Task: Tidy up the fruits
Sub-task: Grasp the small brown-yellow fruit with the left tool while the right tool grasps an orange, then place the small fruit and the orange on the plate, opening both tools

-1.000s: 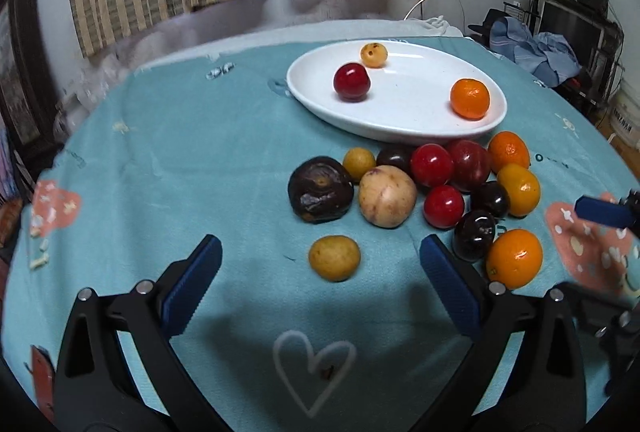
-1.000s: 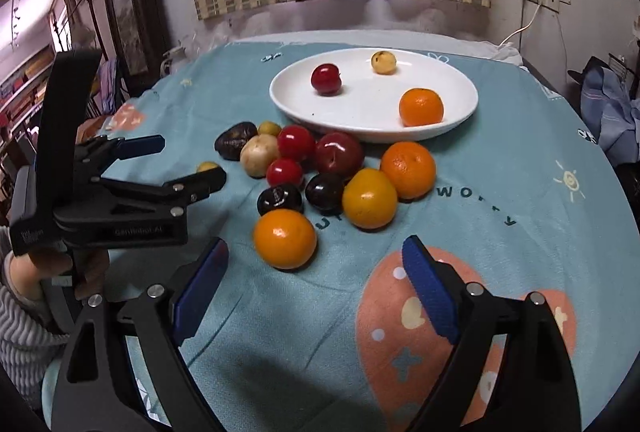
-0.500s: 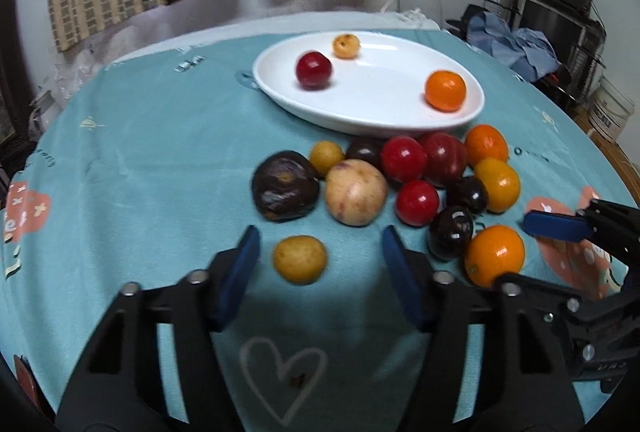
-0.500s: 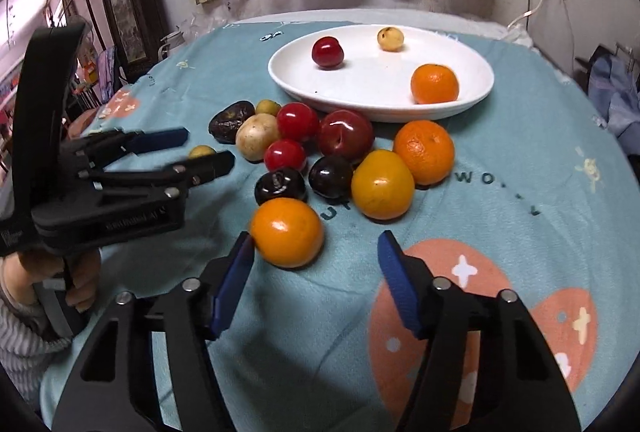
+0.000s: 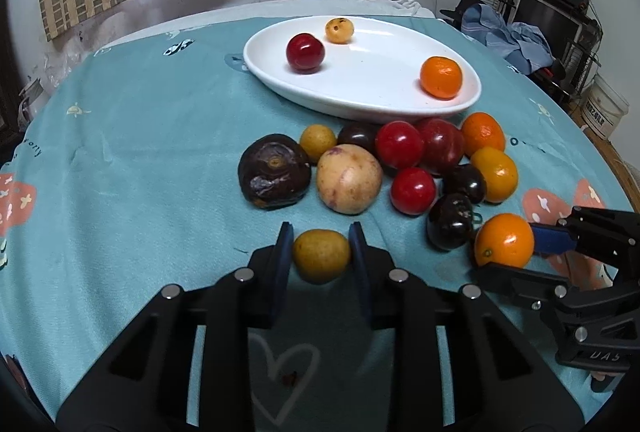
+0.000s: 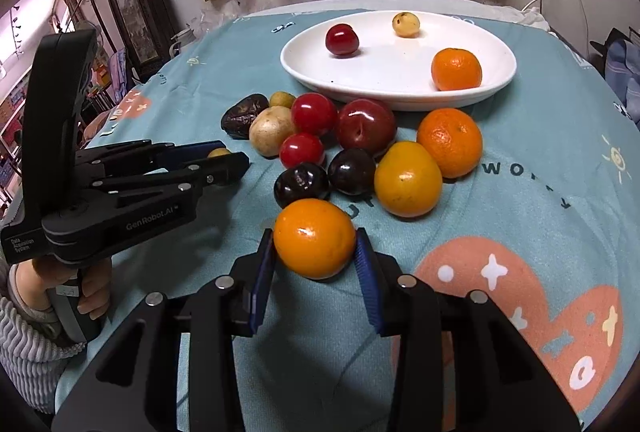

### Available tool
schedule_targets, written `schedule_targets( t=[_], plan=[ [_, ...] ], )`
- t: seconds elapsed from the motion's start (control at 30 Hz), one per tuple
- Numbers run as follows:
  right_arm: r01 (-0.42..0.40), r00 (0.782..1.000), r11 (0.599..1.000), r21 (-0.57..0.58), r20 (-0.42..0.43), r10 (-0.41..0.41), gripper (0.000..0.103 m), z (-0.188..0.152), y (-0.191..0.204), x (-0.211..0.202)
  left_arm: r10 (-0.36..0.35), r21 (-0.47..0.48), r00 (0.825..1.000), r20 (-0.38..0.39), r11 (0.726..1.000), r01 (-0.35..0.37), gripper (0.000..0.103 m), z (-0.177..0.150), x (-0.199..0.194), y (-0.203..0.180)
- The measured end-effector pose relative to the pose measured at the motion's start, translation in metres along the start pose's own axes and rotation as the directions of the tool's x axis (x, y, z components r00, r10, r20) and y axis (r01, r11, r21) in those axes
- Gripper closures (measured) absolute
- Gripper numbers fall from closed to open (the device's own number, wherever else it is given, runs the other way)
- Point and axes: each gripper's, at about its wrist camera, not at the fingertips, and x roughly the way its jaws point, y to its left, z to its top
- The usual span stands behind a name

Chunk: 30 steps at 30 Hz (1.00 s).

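Note:
My left gripper (image 5: 320, 232) is shut on a small yellow fruit (image 5: 321, 255) that rests on the teal cloth, in front of the fruit pile. The jaws of my right gripper (image 6: 314, 237) are closing on an orange (image 6: 315, 238) at the near edge of the pile, and both blue pads touch its sides. In the left wrist view that orange (image 5: 504, 240) shows at the right, between the right gripper's fingers. Behind the pile stands a white oval plate (image 5: 360, 88) with a red plum (image 5: 305, 52), a small yellow fruit (image 5: 339, 29) and a mandarin (image 5: 441, 77).
The pile holds a dark wrinkled fruit (image 5: 274, 171), a pale round fruit (image 5: 349, 178), red and dark plums and several oranges. A hand in a grey sleeve (image 6: 24, 344) holds the left gripper. Furniture and clothes stand off the table's right side.
Both grippers went from wide open to closed around their fruit, the left on the yellow fruit and the right on the orange. Both edged slightly forward and tilted.

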Motion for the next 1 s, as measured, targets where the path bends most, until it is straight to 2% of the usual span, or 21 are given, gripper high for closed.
schedule_targets(
  t=[0.2,0.33,0.4,0.5,0.63,0.73,0.77,0.83,0.87,0.9,0.93,0.97,1.0],
  plan=[
    [-0.009,0.998,1.0,0.025,0.063,0.007,0.064,0.005,-0.008,-0.019,-0.025,-0.001,0.997,0.074,1.0,0.025,0.074,0.006,-0.019,-0.003],
    [-0.015,0.991,0.997,0.081,0.131,0.004,0.064,0.018,-0.025,-0.036,-0.033,-0.036,0.993,0.112,0.999,0.038,0.074,0.031,-0.024,0.0],
    [0.004,0.989,0.995,0.097,0.149,-0.019,0.064,0.034,-0.034,-0.041,-0.034,-0.041,0.992,0.124,0.998,0.039,0.074,0.053,-0.022,-0.001],
    [0.026,0.982,0.989,0.144,0.184,-0.052,0.063,0.075,-0.055,-0.045,-0.04,-0.046,0.989,0.143,0.998,0.047,0.074,0.084,-0.013,-0.004],
    [0.051,0.981,0.984,0.168,0.178,-0.081,0.063,0.113,-0.072,-0.023,-0.038,-0.055,0.991,0.132,0.997,0.046,0.074,0.109,0.012,-0.007],
    [0.053,0.986,0.981,0.187,0.146,-0.081,0.063,0.123,-0.081,0.01,-0.041,-0.058,0.995,0.093,0.997,0.046,0.073,0.117,0.039,-0.009],
    [0.062,0.986,0.978,0.198,0.142,-0.091,0.063,0.126,-0.085,0.02,-0.034,-0.052,0.996,0.083,0.998,0.038,0.07,0.117,0.045,-0.01],
    [0.072,0.985,0.973,0.22,0.136,-0.104,0.063,0.129,-0.091,0.031,-0.015,-0.04,0.997,0.074,0.999,0.018,0.052,0.116,0.054,-0.011],
    [0.079,0.985,0.971,0.226,0.131,-0.11,0.062,0.13,-0.092,0.033,0.002,-0.035,0.997,0.081,0.999,0.0,0.035,0.115,0.056,-0.011],
    [0.079,0.985,0.971,0.225,0.132,-0.111,0.06,0.131,-0.091,0.034,0.019,-0.032,0.995,0.095,0.999,-0.016,0.025,0.114,0.055,-0.01],
    [0.069,0.985,0.973,0.219,0.139,-0.101,0.044,0.132,-0.09,0.033,0.04,-0.027,0.993,0.112,0.999,-0.037,0.023,0.114,0.054,-0.011],
    [0.076,0.981,0.972,0.222,0.157,-0.112,0.038,0.132,-0.089,0.029,0.049,-0.024,0.992,0.117,0.999,-0.046,0.021,0.113,0.053,-0.011],
    [0.079,0.975,0.972,0.22,0.186,-0.121,0.038,0.132,-0.088,0.024,0.051,-0.021,0.992,0.117,0.999,-0.049,0.019,0.113,0.053,-0.011]
  ],
)
